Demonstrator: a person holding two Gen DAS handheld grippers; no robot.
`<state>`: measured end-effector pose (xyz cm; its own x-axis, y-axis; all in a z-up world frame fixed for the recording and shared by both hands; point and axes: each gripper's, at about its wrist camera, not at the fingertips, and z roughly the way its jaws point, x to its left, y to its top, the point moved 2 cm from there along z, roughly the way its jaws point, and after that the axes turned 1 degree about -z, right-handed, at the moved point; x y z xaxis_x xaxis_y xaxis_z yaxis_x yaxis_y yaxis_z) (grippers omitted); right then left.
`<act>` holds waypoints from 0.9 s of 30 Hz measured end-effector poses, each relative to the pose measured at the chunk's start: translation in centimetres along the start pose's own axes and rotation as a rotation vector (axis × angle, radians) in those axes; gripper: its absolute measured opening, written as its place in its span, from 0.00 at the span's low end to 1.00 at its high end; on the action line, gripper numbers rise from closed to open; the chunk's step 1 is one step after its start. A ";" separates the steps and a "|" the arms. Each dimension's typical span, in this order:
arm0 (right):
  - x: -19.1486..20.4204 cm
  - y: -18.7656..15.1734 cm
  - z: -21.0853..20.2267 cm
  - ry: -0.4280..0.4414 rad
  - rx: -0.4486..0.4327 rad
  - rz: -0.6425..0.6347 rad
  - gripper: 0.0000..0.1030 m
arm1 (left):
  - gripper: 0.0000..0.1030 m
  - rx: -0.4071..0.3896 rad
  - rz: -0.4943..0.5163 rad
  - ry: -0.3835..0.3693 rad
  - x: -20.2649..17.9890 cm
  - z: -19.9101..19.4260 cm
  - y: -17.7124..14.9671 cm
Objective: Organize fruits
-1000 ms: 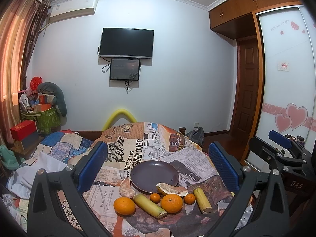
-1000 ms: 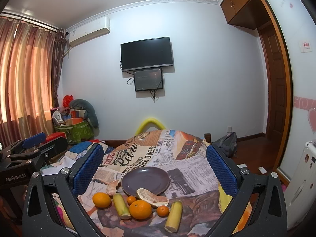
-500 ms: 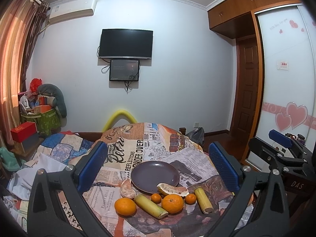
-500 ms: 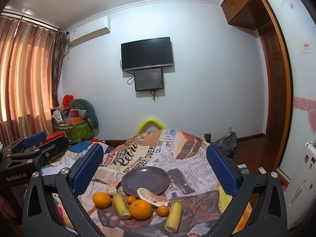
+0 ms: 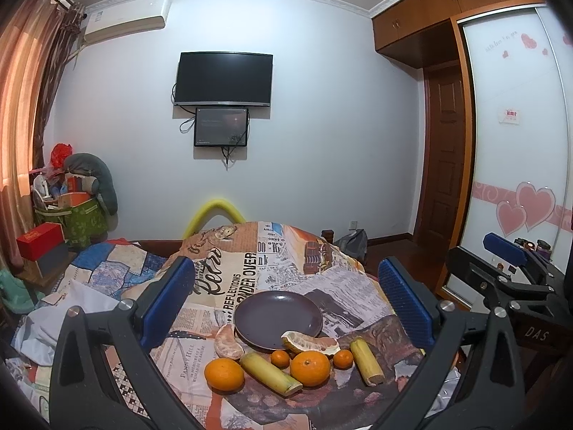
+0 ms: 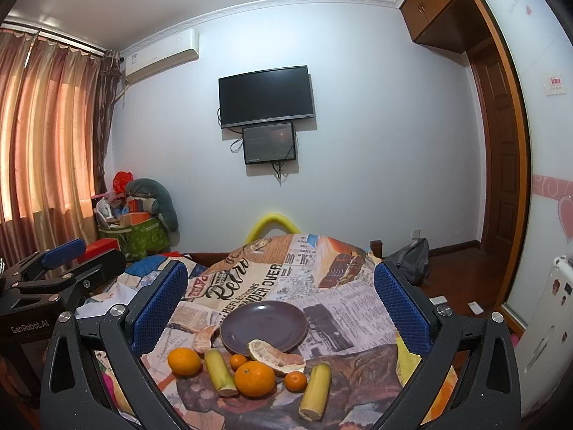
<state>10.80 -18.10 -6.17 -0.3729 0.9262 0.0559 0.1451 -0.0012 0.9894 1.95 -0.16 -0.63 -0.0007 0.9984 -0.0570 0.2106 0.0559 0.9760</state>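
Note:
An empty dark purple plate [image 5: 277, 314] [image 6: 264, 325] lies on a table covered with a newspaper-print cloth [image 5: 250, 268]. In front of it lie two large oranges [image 5: 224, 374] [image 5: 310, 368], two small mandarins [image 5: 280, 358] [image 5: 343, 359], two yellow-green cane pieces [image 5: 270, 373] [image 5: 366, 355] and two peeled pomelo wedges [image 5: 227, 341] [image 5: 311, 343]; one wedge rests against the plate rim. My left gripper [image 5: 286, 301] and right gripper [image 6: 281, 308] are both open and empty, held above and before the fruit.
The right gripper shows at the right edge of the left wrist view [image 5: 508, 279], the left gripper at the left edge of the right wrist view [image 6: 53, 279]. A patchwork bed [image 5: 107, 268], a green box of clutter [image 5: 71, 215], a wardrobe and a door surround the table.
The left wrist view has shifted very slightly; the fruit and plate have not moved. Both grippers stay open.

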 end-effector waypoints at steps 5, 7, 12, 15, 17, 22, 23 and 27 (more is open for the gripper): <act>0.0 -0.1 0.1 0.001 0.001 -0.001 1.00 | 1.00 0.001 0.001 0.001 0.0 0.1 -0.1; 0.0 -0.2 0.1 0.002 0.002 0.000 1.00 | 1.00 0.001 0.002 0.002 0.0 0.1 -0.1; 0.0 -0.2 0.2 0.003 0.001 0.002 1.00 | 1.00 -0.003 0.009 0.004 0.0 0.1 -0.1; 0.0 -0.3 0.2 0.003 0.001 0.002 1.00 | 1.00 -0.002 0.007 0.003 0.1 0.1 -0.2; 0.0 -0.3 0.2 0.002 0.003 0.001 1.00 | 1.00 -0.001 0.006 0.004 0.1 0.1 -0.2; 0.0 -0.6 0.4 0.002 0.007 0.001 1.00 | 1.00 0.001 0.004 0.004 0.1 0.2 -0.3; -0.1 -0.6 0.5 0.001 0.009 0.001 1.00 | 1.00 0.001 0.004 0.004 0.1 0.3 -0.3; -0.3 -0.8 0.8 -0.002 0.020 0.006 1.00 | 1.00 0.012 0.009 0.003 0.2 0.8 -0.6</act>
<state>11.48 -18.05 -7.04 -0.3705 0.9268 0.0615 0.1653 0.0007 0.9862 2.59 0.03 -1.37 -0.0017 0.9989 -0.0478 0.2225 0.0470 0.9738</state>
